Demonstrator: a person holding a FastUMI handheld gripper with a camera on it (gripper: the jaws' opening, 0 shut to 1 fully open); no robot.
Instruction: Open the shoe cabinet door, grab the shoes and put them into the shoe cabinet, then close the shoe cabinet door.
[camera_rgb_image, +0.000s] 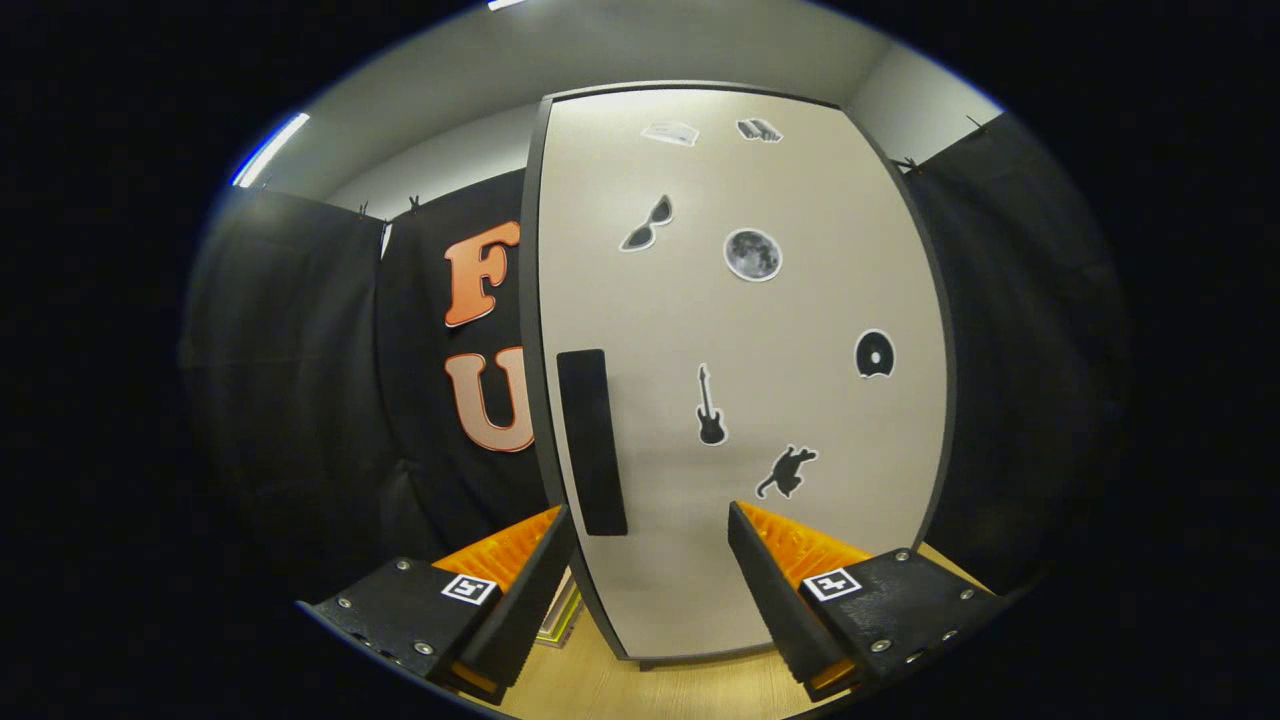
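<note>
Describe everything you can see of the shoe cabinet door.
The shoe cabinet door is a tall, pale, smooth panel with a dark edge, shut and upright. A black strip handle runs along its left side, and small black stickers dot its face. The open tongs sit just before its lower part, not touching it.

The shoe cabinet door (740, 380) stands shut and upright straight ahead of the gripper (650, 570), whose fingers are spread wide apart with nothing between them. A dark vertical handle (592, 442) sits near the door's left edge, just above and beside the left finger (520, 590). Stickers dot the door right of the handle: sunglasses (648, 224), a moon (752, 254), a guitar (710, 405), a disc (874, 354). Below the door lies a wooden floor (650, 690).
</note>
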